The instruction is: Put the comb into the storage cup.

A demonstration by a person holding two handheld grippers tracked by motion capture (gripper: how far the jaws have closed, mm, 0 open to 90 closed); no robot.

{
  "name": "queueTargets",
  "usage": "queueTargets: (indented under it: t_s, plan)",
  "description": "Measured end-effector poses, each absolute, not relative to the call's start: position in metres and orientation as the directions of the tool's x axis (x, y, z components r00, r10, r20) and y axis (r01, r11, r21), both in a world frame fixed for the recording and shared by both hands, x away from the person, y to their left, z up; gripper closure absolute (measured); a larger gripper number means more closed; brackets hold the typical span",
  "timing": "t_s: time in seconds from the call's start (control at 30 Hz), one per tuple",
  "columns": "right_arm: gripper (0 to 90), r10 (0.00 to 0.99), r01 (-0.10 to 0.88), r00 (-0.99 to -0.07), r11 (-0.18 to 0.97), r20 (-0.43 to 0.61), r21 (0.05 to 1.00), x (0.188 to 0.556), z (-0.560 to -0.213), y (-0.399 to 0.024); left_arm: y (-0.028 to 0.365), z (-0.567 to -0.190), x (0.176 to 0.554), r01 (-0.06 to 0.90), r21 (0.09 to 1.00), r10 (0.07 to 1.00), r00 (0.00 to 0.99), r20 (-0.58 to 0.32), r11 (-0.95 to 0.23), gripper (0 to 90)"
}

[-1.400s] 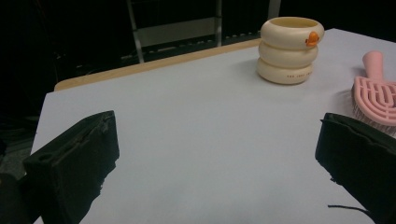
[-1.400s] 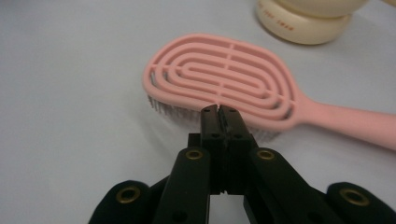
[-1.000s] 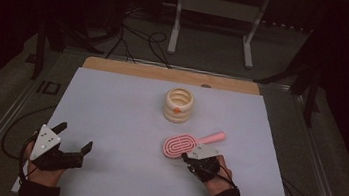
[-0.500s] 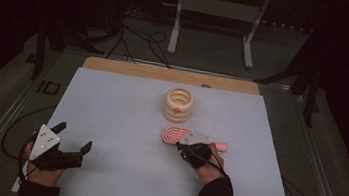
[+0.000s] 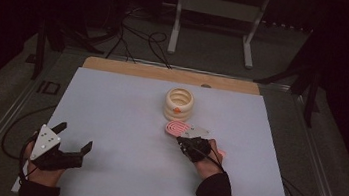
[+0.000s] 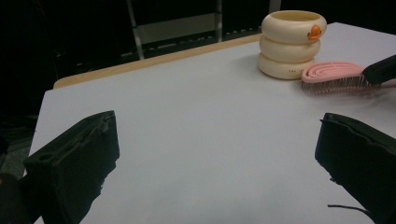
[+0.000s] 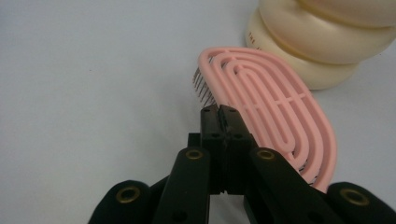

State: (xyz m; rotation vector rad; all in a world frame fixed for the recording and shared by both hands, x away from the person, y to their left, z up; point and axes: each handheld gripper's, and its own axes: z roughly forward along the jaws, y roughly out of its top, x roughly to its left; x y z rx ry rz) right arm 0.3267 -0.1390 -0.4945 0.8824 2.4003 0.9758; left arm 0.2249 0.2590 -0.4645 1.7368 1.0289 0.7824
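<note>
1. Right claw (image 7: 219,112): jaws fully closed on each other, nothing between the pads. It lies alongside the pink brush (image 7: 271,112), touching or just beside its edge; which of the two I cannot tell.
2. Left claw (image 5: 72,146): jaws wide apart, holding nothing, resting low at the near left of the table (image 5: 119,121), well apart from everything else.
3. Brush position: bristles down on the table, head just beside the cream cup (image 5: 179,103), a stack of three rings with a small orange mark. In the left claw's view the brush head (image 6: 332,73) sits right at the cup's base (image 6: 292,44).
4. Risk, pushing: with closed jaws the right claw can only shove. A shove towards the cup would likely drive the brush into it and slide or tip the cup.
5. Risk, skidding: the bristles give little grip on the smooth sheet, so a sideways nudge would probably spin the brush rather than move it straight.
6. Risk, grasp: the brush is flat and low. If the jaws open here, one pad could catch the bristles or ride over the back and flip it.
7. Risk, view: the handle lies under the right hand (image 5: 208,157) in the high view, so its exact lie is uncertain.
</note>
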Motion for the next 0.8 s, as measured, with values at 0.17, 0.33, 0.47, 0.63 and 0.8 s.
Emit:
queueTargets:
  t_s: [0.17, 0.33, 0.47, 0.63, 0.8]
  plan:
    - [89.5, 0.683, 0.405, -0.721, 0.549, -0.114, 0.731, 0.327, -0.494, -0.139, 0.259, -0.465, 0.225, 0.296, 0.933, 0.894, 0.444, 0.058, -0.207, 0.6]
    - [86.8, 0.671, 0.393, -0.737, 0.528, -0.085, 0.752, 0.325, -0.491, -0.140, 0.258, -0.465, 0.225, 0.298, 0.932, 0.894, 0.444, 0.057, -0.207, 0.6]
    - [76.7, 0.654, 0.372, -0.755, 0.471, -0.035, 0.800, 0.321, -0.478, -0.148, 0.258, -0.465, 0.225, 0.299, 0.931, 0.893, 0.446, 0.059, -0.211, 0.7]
    - [54.7, 0.655, 0.351, -0.756, 0.401, 0.003, 0.846, 0.315, -0.460, -0.164, 0.258, -0.465, 0.226, 0.302, 0.930, 0.893, 0.446, 0.055, -0.208, 0.7]
    - [38.4, 0.690, 0.333, -0.723, 0.334, 0.012, 0.882, 0.306, -0.447, -0.189, 0.258, -0.465, 0.226, 0.302, 0.931, 0.892, 0.448, 0.054, -0.207, 0.6]
